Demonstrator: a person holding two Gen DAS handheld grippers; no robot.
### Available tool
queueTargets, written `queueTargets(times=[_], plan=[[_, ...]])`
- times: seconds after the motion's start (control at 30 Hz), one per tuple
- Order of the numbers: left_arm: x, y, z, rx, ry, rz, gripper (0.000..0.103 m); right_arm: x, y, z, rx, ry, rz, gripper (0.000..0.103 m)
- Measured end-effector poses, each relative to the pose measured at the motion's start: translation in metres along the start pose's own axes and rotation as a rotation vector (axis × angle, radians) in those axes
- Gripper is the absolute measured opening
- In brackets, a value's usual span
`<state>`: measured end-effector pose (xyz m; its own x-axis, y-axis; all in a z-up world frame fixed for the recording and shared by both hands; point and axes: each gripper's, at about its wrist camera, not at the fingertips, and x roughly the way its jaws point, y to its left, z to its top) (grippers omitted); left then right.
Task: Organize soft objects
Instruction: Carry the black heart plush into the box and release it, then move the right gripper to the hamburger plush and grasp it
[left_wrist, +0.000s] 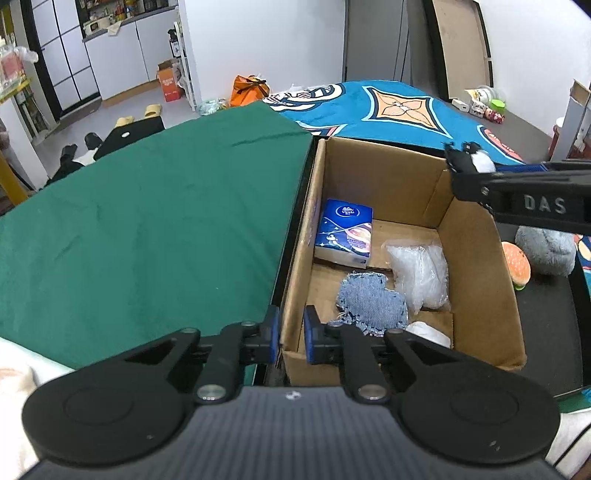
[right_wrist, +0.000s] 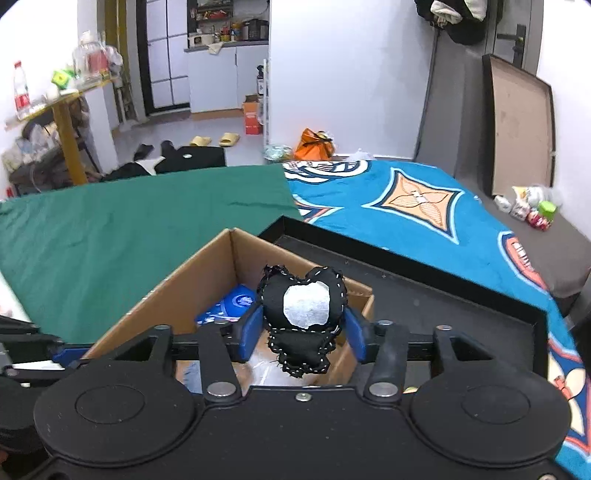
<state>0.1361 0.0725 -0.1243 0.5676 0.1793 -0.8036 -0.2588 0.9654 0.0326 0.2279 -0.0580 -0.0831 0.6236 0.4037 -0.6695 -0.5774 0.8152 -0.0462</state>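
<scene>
- Steadying the cardboard box is the left gripper's job: its jaws are pressed together on the box's near-left wall, one pad outside, one inside
- The right gripper hovers above the box with a black stitched plush bearing a white patch between its blue pads; the pads stand slightly apart from the plush's sides, so whether they still press on it cannot be told
- To do the step well, keep the plush over open floor of the box — clear of the tissue pack, the denim patch and the clear plastic bag — and hold the wall firm
- Only the left wrist view shows the whole box floor and a grey plush and burger toy outside, to the right
- Only the right wrist view shows the black plush's face and the pad gaps — plus the black tray beyond the box
</scene>
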Motion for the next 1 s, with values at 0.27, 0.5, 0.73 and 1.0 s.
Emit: queueTargets(times=[0.27,0.5,0.73,1.0], plan=[[0.002,0.009,0.0,-0.04,-0.001,-0.03,0.013,-0.004,-0.003,-0.006,0.008,0.025,-0.02,0.053],[-0.004,0.003,-0.002,-0.004,-0.022,0.005,0.017,-0.011,-0.009,-0.014,0.018,0.041,-0.038,0.054],[-0.008,0.002,-0.002,0.001,-0.023,0.023,0.027,-0.017,-0.021,-0.023,0.052,0.049,-0.038,0.054],[-0.012,-0.008,-0.002,0.045,-0.043,0.074,0.047,-0.02,-0.036,-0.033,0.097,0.049,-0.023,0.057]])
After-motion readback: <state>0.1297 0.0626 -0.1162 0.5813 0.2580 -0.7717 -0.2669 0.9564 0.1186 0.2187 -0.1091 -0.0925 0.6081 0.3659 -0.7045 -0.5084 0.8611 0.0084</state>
